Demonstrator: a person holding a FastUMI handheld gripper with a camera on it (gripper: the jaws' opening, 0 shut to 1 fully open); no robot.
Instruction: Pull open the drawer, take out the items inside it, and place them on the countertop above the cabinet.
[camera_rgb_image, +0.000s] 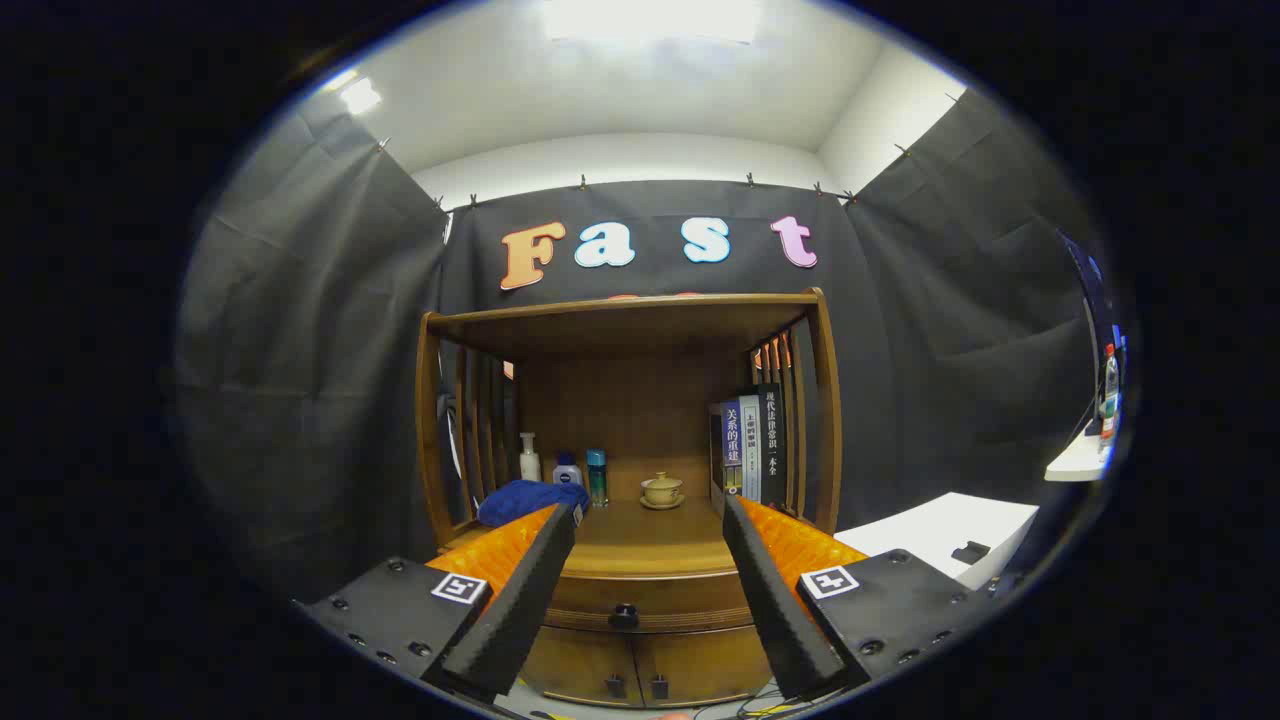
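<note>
Unobstructed gap ahead to drawer knob (623, 615)

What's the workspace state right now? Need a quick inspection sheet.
Surface: wooden countertop under a shelf hutch, bare at the front.
Job's things: drawer shut, dark knob centred; contents hidden.
Clutter: blue cloth, three bottles, lidded cup on saucer, upright books.
Grippers: gripper jaws open, spread either side of the knob, short of the cabinet.
Cables: some on the floor below the cabinet.
Surroundings: black cloth walls, white box beside the cabinet.

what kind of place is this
Likely a staged recording booth, not a real home: black cloth walls surround a lone wooden cabinet holding books and a teacup. The open gripper faces its shut drawer.
</note>
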